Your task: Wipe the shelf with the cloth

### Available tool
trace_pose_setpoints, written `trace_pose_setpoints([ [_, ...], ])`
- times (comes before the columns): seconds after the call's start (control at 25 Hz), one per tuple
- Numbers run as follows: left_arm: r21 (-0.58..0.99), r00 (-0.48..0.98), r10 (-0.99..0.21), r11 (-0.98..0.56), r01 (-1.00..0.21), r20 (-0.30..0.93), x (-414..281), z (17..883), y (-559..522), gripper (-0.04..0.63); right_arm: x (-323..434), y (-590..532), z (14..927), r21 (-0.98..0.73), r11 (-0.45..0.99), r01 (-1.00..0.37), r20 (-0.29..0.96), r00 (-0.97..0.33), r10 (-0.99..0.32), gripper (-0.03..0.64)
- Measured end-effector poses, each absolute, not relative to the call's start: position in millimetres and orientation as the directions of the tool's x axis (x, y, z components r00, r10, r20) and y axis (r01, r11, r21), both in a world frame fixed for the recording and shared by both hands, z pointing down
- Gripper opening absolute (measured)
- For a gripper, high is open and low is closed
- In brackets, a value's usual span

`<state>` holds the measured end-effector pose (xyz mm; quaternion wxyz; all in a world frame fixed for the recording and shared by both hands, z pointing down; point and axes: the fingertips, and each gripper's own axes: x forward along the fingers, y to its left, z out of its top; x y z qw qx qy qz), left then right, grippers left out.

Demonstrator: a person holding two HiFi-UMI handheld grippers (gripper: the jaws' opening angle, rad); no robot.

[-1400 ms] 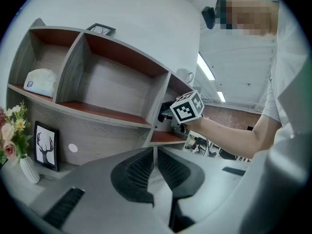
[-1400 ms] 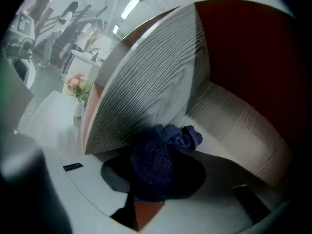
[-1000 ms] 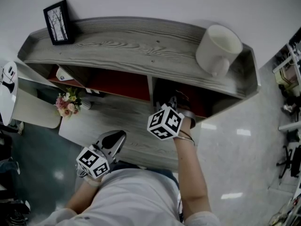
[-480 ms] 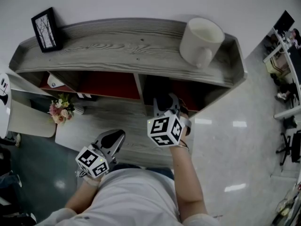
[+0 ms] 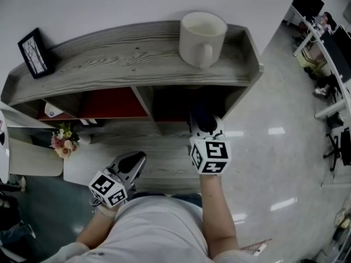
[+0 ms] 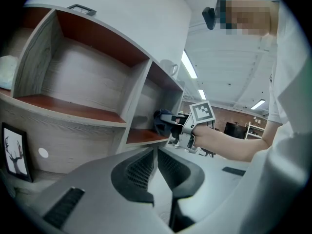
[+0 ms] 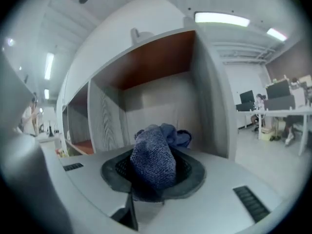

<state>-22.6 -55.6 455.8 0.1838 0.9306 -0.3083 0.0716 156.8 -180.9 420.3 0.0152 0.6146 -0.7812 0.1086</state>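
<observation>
Glossy pale floor (image 5: 285, 163), white wall (image 5: 109, 4); a grey wood-grain shelf (image 5: 126, 53) with red-brown inner panels stands against that wall

1. Right claw (image 7: 155, 179): jaws closed down on a bunched blue knitted cloth (image 7: 152, 152). The wad bulges out ahead of the pads, apparently so that fabric rather than claw meets the wood. It points roughly level into the mouth of the right-hand compartment (image 7: 161, 96). In the left gripper view the cloth sits at the front edge of that compartment's floor board; contact cannot be told.

2. Left claw (image 6: 156, 155): jaws together, nothing between them. It is held low near the person's body, well apart from the cloth, probably parked because wiping needs one hand only.

3. Mug (image 5: 202, 32): white, upright on the top board, directly above the compartment in hand and clear of the cloth.

4. Framed picture (image 5: 34, 51): at the far left end of the top board.

5. Flowers (image 5: 61, 141): small bunch, lower left, beside the shelf.

Status, as judged: right compartment being addressed; top board would need mug and picture worked around
</observation>
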Motion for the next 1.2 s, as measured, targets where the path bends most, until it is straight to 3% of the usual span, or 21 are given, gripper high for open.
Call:
trace_pose_setpoints([
  [0.24,0.288,0.82,-0.514,-0.769,-0.571,0.253,-10,454,-55,0.037,182,-174,428,-0.583,0.16,-0.796,0.042,-0.226,-0.973,0.115],
  [0.4,0.281,0.82,-0.512,-0.773,-0.569,0.255,-9,451,-54,0.037,192,-174,438,-0.755,0.124,-0.644,-0.002,-0.188,-0.982,0.115],
  [0.88,0.279,0.785,-0.554,-0.736,-0.617,0.276,-20,457,-51,0.037,235,-184,481,-0.95,0.011,-0.312,-0.002,-0.03,-1.0,0.114],
  [1.2,0.278,0.759,-0.59,-0.707,-0.65,0.277,-24,456,-53,0.037,246,-196,481,-0.96,-0.009,-0.278,0.013,-0.011,-1.0,0.112],
])
